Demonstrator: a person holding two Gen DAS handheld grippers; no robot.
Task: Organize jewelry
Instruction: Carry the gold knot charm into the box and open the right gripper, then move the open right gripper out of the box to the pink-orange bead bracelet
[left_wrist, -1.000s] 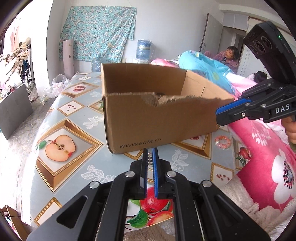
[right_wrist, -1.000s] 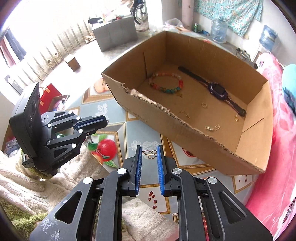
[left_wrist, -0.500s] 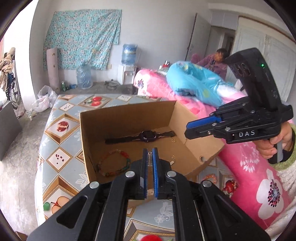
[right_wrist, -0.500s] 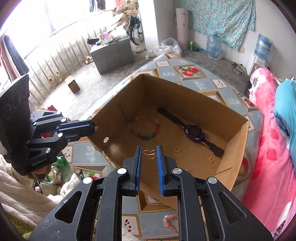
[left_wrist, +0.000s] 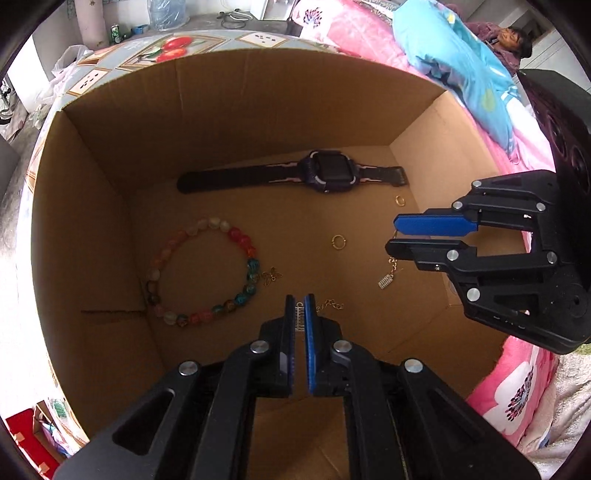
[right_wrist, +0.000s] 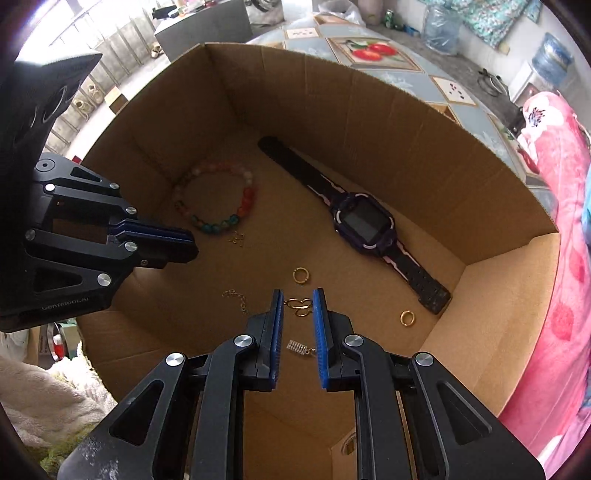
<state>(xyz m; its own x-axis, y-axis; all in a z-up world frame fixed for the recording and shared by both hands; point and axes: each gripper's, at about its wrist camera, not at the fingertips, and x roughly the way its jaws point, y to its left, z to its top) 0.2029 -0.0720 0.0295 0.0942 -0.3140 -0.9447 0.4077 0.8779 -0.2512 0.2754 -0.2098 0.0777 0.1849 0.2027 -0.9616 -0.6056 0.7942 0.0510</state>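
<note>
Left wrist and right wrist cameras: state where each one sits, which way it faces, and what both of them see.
Left wrist: sits on the left tool, facing steeply down into the cardboard box; its own shut jaws show at the bottom, and the right tool reaches in from the right edge.
Right wrist: sits on the right tool, also facing down into the box; its own jaws pinch a gold earring, and the left tool enters from the left edge.
Shared: the box floor with the watch and the bead bracelet.
</note>
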